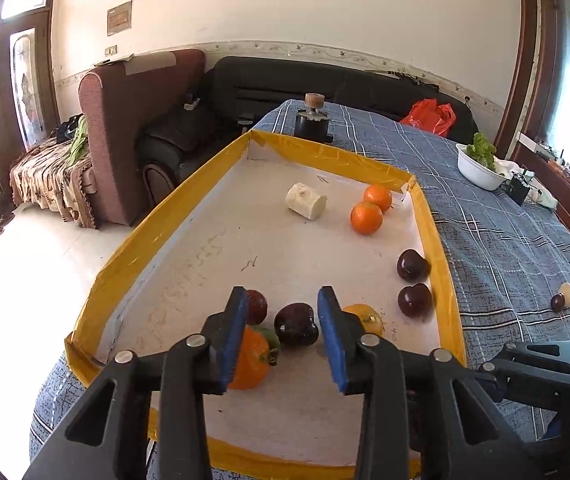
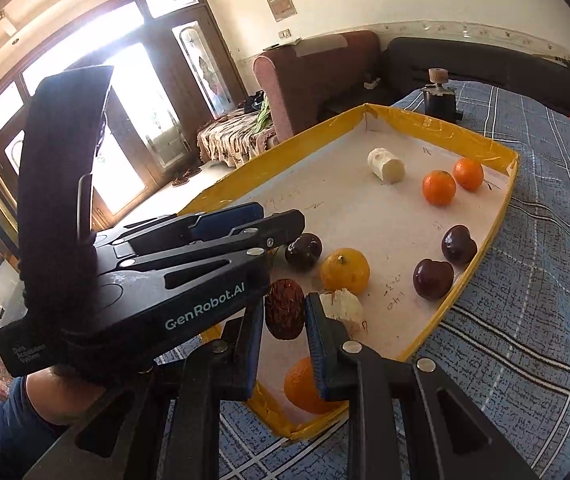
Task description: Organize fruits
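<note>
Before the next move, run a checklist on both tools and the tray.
1. Right tool grips the brown fruit: ok.
2. Left tool open, with a plum between its fingers: ok.
3. Left pads clear of that plum: cannot tell.
4. All fruit inside the tray: not ok; a dark fruit and a white piece lie on the cloth.
5. Like fruits grouped: not ok; oranges and plums are mixed at the near end.

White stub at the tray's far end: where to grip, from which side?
Grip the white stub across its round middle, coming from above. It lies on its side with a flat cut end facing right, and bare tray floor all around leaves room for both fingers.
</note>
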`<state>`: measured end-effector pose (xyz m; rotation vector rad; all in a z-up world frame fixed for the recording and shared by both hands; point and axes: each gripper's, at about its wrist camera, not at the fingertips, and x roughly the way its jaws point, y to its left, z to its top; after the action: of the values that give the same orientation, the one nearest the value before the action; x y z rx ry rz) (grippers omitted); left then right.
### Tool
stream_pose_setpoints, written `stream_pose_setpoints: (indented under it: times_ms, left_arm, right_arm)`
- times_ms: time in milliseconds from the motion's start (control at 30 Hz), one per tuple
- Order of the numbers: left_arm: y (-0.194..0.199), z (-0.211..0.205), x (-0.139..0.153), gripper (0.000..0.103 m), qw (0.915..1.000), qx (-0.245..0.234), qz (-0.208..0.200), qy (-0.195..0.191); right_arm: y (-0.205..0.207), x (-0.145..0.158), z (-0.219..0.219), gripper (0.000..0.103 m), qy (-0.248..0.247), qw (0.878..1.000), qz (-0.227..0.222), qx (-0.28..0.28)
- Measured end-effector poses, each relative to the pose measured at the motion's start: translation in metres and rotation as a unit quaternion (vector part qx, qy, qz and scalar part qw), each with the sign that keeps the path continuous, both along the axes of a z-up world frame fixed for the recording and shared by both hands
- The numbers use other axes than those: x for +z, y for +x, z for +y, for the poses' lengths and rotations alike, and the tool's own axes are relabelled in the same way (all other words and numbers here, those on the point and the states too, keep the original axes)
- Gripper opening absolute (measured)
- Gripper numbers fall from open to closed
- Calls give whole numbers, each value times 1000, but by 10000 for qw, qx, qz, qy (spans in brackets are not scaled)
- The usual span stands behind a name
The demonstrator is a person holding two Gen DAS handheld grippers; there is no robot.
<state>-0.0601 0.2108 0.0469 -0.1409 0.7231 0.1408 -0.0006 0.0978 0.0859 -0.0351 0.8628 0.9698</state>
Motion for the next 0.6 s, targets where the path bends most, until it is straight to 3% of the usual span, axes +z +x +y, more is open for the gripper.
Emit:
stream_pose_setpoints:
  times_ms: [167, 367, 433, 600]
  left_arm:
    - [-3, 0, 5, 47, 10000, 41, -67, -5]
    - [-6, -2, 8, 50, 9999, 84, -83, 26]
    - [-9, -4, 9, 56, 9999, 121, -107, 60]
    - [-17, -18, 12, 82, 9990, 263, -230, 274]
  right_arm:
    - [-3, 4, -7, 30, 75, 10000, -41, -43]
    - [0, 8, -22, 31, 166, 9997, -22, -193]
    - [0, 9, -30, 34, 184, 9995, -47, -241]
    - [-2, 14, -56, 56, 35, 9983, -295, -497]
